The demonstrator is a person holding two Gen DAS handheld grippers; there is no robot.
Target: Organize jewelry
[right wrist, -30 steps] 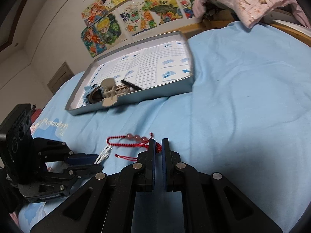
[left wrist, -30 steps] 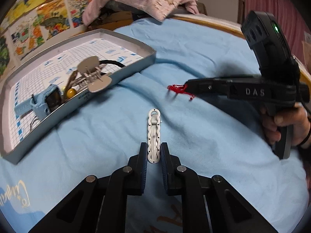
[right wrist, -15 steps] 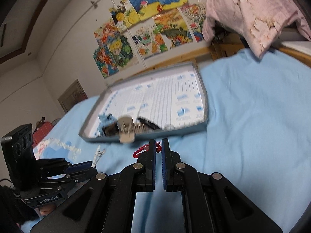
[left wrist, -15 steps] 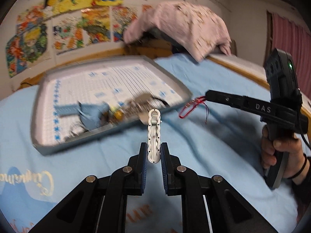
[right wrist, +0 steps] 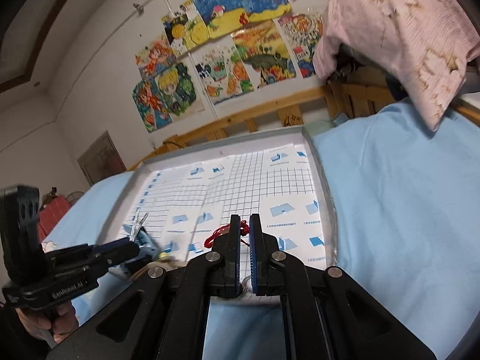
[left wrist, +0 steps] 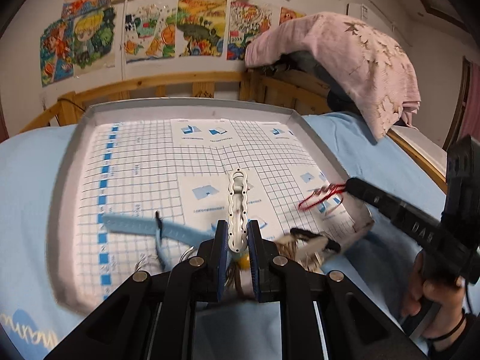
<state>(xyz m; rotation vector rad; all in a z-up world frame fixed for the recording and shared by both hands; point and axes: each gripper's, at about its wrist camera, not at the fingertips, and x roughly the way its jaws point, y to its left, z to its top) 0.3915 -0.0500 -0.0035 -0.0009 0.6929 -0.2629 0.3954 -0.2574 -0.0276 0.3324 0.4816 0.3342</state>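
Note:
My left gripper (left wrist: 237, 232) is shut on a white wavy hair clip (left wrist: 237, 207) and holds it upright above the near part of a grey box lid (left wrist: 69, 156) lined with gridded paper. My right gripper (right wrist: 244, 225) is shut on a red string bracelet (right wrist: 217, 234), which hangs over the lid's right side; it also shows in the left wrist view (left wrist: 319, 199). A blue watch strap (left wrist: 144, 226), a yellow bead (left wrist: 244, 260) and a beige claw clip (left wrist: 312, 246) lie in the lid near its front wall. The left gripper (right wrist: 136, 231) appears in the right wrist view.
The lid (right wrist: 321, 180) rests on a light blue bedsheet (right wrist: 405, 195). A wooden bed rail (left wrist: 180, 85) runs behind it, with drawings on the wall above. A pink quilt (left wrist: 360, 60) is piled at the back right.
Both grippers have moved forward from over the sheet to above the lid, each still holding its item. The lid now fills the middle of both views.

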